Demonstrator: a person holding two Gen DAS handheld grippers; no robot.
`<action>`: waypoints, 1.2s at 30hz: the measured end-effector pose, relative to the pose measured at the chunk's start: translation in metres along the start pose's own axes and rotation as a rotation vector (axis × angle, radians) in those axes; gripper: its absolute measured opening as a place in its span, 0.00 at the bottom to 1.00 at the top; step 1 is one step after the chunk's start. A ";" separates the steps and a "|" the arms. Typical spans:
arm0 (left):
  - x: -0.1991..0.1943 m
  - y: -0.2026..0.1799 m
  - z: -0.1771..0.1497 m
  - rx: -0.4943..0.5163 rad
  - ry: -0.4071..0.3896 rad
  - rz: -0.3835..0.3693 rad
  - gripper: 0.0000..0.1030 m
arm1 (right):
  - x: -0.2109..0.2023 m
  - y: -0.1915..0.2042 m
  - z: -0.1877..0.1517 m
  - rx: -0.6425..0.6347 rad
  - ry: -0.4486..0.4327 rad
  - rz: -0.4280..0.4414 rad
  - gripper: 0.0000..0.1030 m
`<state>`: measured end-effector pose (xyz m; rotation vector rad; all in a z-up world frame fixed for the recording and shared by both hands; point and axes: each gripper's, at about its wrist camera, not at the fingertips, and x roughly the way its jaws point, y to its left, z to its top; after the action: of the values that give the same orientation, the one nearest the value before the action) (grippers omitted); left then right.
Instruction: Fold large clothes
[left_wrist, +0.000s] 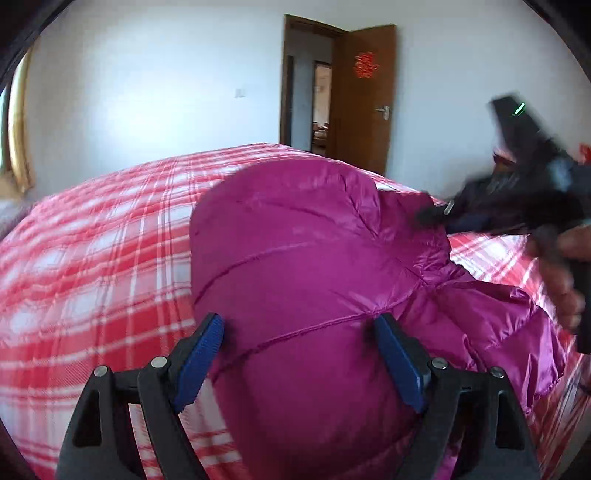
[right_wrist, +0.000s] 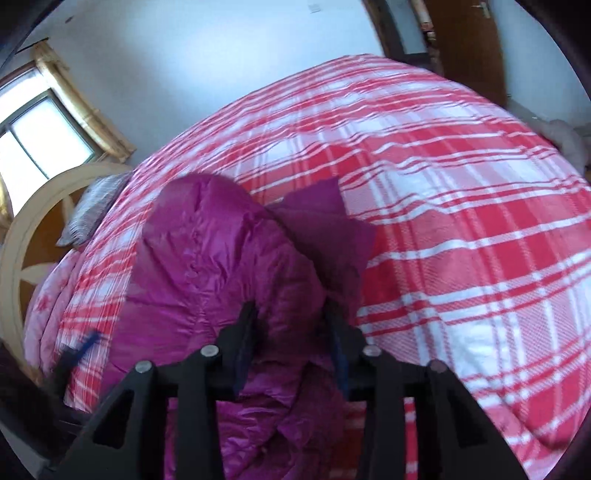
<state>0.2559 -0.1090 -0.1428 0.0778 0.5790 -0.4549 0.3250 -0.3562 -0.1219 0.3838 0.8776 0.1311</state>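
Observation:
A puffy magenta down jacket (left_wrist: 295, 266) lies bunched on a bed with a red and white plaid cover (left_wrist: 92, 251). My left gripper (left_wrist: 295, 332) is open, its blue pads on either side of a thick fold of the jacket. My right gripper (right_wrist: 291, 325) is shut on a raised part of the jacket (right_wrist: 229, 266) and holds it up off the bed. In the left wrist view the right gripper (left_wrist: 436, 216) shows blurred at the right, pinching the jacket's upper edge. The left gripper (right_wrist: 79, 349) shows blurred at the lower left of the right wrist view.
The plaid cover (right_wrist: 461, 221) spreads wide to the right of the jacket. A grey pillow (right_wrist: 92, 206) and a round cream headboard (right_wrist: 22, 236) are at the left. A window (right_wrist: 40, 136) is behind. A brown door (left_wrist: 365, 99) stands open in the far wall.

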 end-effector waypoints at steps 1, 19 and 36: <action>0.000 0.001 -0.001 0.003 -0.004 0.007 0.82 | -0.014 0.011 0.004 0.000 -0.034 -0.011 0.43; 0.017 -0.013 0.053 0.103 0.013 0.192 0.82 | 0.037 0.029 0.013 0.098 -0.218 -0.079 0.63; 0.107 -0.022 0.039 0.124 0.145 0.274 0.89 | 0.069 -0.024 0.005 0.176 -0.173 -0.151 0.77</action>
<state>0.3459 -0.1783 -0.1674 0.3065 0.6710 -0.2184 0.3722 -0.3614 -0.1779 0.4840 0.7464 -0.1183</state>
